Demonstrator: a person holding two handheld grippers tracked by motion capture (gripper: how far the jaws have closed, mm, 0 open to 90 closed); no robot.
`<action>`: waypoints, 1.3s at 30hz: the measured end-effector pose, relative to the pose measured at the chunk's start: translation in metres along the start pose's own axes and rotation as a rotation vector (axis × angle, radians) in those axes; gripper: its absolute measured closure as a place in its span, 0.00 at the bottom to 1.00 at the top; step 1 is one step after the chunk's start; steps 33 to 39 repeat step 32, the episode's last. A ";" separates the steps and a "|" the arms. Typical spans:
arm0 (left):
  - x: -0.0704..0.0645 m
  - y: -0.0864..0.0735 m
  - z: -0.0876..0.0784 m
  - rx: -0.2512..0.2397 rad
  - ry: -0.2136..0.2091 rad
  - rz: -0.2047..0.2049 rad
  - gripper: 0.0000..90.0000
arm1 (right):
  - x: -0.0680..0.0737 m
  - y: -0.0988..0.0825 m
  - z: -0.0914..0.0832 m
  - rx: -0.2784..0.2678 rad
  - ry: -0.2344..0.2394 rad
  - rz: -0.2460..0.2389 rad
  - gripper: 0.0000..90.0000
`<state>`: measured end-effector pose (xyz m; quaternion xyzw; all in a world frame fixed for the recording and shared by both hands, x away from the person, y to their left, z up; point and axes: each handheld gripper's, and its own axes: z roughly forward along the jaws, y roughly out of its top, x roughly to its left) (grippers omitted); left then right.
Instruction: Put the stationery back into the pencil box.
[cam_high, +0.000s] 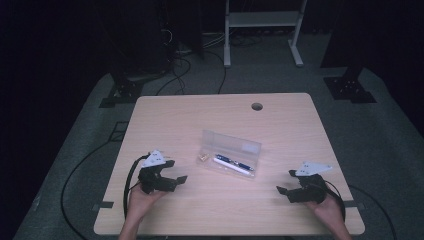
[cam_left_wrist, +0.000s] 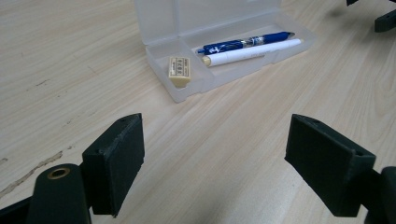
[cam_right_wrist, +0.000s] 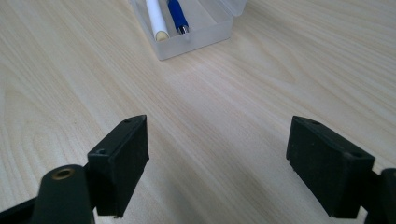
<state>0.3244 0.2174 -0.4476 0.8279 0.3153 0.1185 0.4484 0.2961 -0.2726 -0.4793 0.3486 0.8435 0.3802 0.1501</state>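
A clear plastic pencil case (cam_high: 231, 155) lies open near the middle of the tabletop (cam_high: 280, 125), its lid (cam_high: 235, 141) standing up along the far side. Inside the tray lie a blue pen (cam_high: 234, 161) and a white pen (cam_high: 231, 167), side by side and touching along their length. A small cream eraser (cam_left_wrist: 179, 71) with a printed label sits in the narrow compartment at the case's left end, apart from the pens.

The left hand-held gripper (cam_high: 172, 174) rests low over the tabletop, left of the case, with its jaws spread wide and nothing between them; it touches no object. The right hand-held gripper (cam_high: 287, 182) sits to the right of the case, well apart from it, jaws likewise wide apart and empty. Each one faces inward toward the case.

The case's long axis runs across the tabletop from left to right, slanting a little nearer the person at its right end. Both pens lie along that same axis. In the left gripper view the blue pen's tip points away toward the far end of the case.
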 end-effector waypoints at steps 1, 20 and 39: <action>0.000 -0.001 -0.001 -0.004 -0.001 -0.005 0.21 | 0.000 0.000 0.000 0.001 0.000 0.002 0.23; 0.002 -0.020 -0.017 -0.041 0.048 -0.053 0.12 | 0.002 -0.002 0.002 0.017 -0.014 0.015 0.19; 0.000 -0.025 -0.041 -0.146 0.048 -0.079 0.09 | -0.001 -0.004 -0.001 0.005 -0.011 0.015 0.19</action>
